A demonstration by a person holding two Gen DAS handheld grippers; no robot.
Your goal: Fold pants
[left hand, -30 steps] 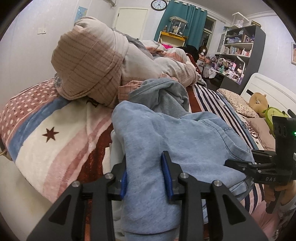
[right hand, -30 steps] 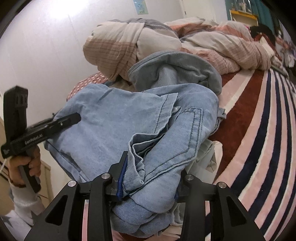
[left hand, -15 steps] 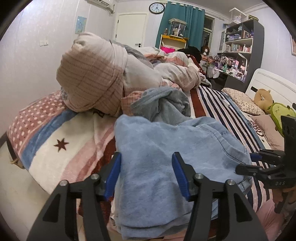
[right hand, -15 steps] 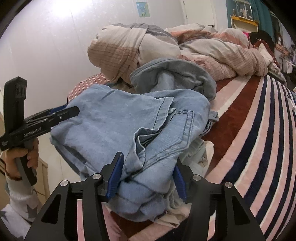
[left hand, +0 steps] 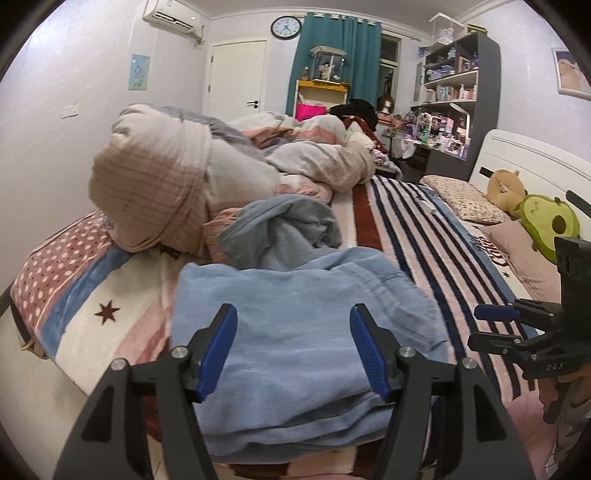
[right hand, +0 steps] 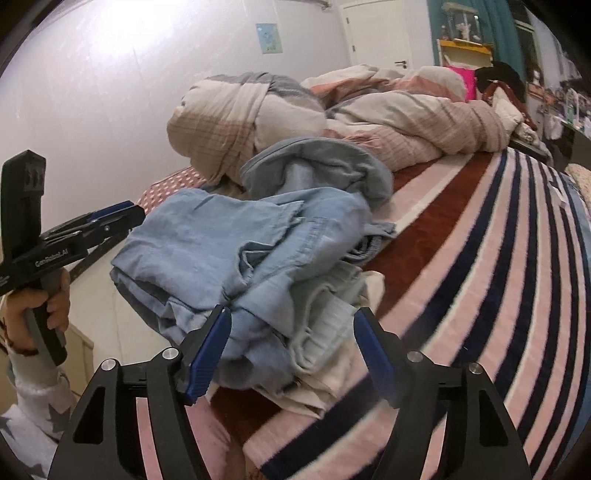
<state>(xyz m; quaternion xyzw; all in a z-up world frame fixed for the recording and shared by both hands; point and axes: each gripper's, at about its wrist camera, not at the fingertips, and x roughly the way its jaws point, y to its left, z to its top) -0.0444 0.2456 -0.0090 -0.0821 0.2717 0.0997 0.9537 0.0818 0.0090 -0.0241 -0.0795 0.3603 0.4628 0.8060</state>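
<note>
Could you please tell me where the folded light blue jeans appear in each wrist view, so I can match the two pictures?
Left wrist: jeans bottom centre, just beyond the open fingers.
Right wrist: jeans centre-left, at the bed's edge.
Shared landmark: the rolled duvet behind them.

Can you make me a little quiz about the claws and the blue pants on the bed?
1. True or false: the left claw is pinching the blue pants.
2. What lies right behind the folded pants? A) a crumpled grey-blue garment B) a red ball C) a laptop
3. Fill in the missing word: the wall clock hangs next to the teal ____.

Key:
1. False. Both the left claw and the right claw are open, and the pants lie loose on the striped blanket.
2. A
3. curtain
</note>
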